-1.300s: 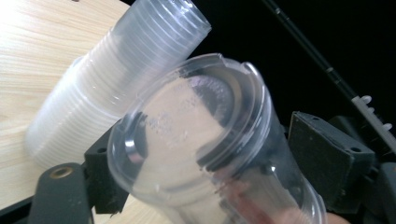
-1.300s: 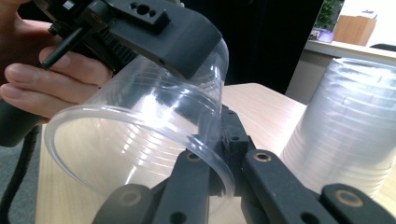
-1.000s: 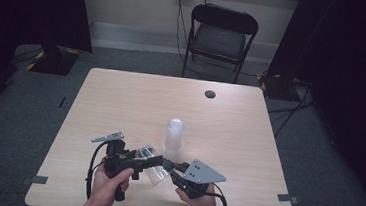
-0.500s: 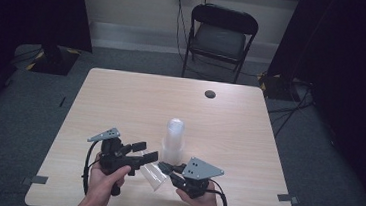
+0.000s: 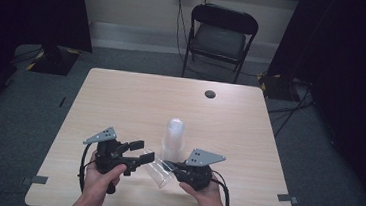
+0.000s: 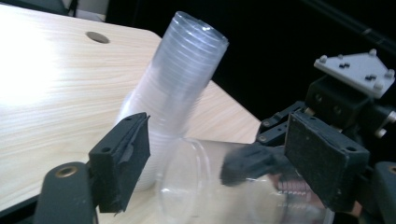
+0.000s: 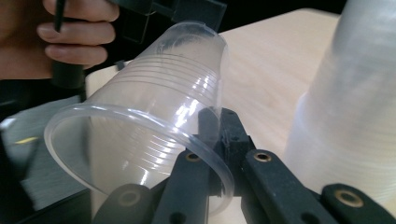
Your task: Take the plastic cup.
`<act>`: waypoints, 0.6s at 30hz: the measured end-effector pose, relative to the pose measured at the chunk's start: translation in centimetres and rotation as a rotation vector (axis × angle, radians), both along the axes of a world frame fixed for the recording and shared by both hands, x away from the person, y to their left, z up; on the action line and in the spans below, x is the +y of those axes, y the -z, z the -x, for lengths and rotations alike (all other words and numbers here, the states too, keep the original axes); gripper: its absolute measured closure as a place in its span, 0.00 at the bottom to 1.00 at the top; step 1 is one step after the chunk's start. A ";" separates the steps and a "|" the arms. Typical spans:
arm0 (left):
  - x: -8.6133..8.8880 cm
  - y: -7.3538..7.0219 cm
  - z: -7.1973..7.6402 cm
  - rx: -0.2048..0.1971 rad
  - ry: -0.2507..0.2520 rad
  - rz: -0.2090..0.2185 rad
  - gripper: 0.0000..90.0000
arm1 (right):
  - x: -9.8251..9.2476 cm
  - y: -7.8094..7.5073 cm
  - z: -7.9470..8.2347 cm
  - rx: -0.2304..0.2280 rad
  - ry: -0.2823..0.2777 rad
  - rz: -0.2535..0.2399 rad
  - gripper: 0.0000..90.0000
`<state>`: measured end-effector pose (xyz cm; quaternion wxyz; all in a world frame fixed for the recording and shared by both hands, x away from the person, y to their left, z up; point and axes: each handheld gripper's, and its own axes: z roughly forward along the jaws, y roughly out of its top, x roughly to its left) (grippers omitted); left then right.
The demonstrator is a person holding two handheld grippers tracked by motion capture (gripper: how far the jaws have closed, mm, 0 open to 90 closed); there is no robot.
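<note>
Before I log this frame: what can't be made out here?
- Count of cups in the cup stack: high view too small, right gripper view blurred.
- Left gripper contact with the loose cup: unclear in the high view.
- Right gripper fingertips: seen through clear plastic.

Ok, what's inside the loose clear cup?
One jaw of the right gripper reaches inside the cup, pinching its wall near the rim. Otherwise it looks empty. The stack stands behind it.

The high view looks forward and down over the whole tabletop (image 5: 135,104); both gripper views sit close, sharing the cup stack (image 6: 177,88).
</note>
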<state>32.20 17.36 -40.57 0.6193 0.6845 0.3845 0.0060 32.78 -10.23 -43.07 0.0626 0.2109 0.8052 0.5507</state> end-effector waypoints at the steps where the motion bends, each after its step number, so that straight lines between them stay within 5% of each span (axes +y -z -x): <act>1: 0.0 0.0 0.0 0.001 0.005 -0.004 0.23 | 0.0 0.0 -0.2 0.019 -0.016 0.004 1.00; 9: -0.3 0.2 0.3 -0.067 0.014 -0.077 0.20 | -0.5 -0.1 -0.8 0.105 -0.028 0.047 1.00; 14: -1.1 0.3 0.7 -0.130 0.054 -0.174 0.18 | -1.5 -0.1 -1.1 0.145 -0.042 0.082 1.00; 18: -1.8 0.3 1.0 -0.166 0.161 -0.226 0.18 | -2.1 -0.1 -1.5 0.171 -0.023 0.093 1.00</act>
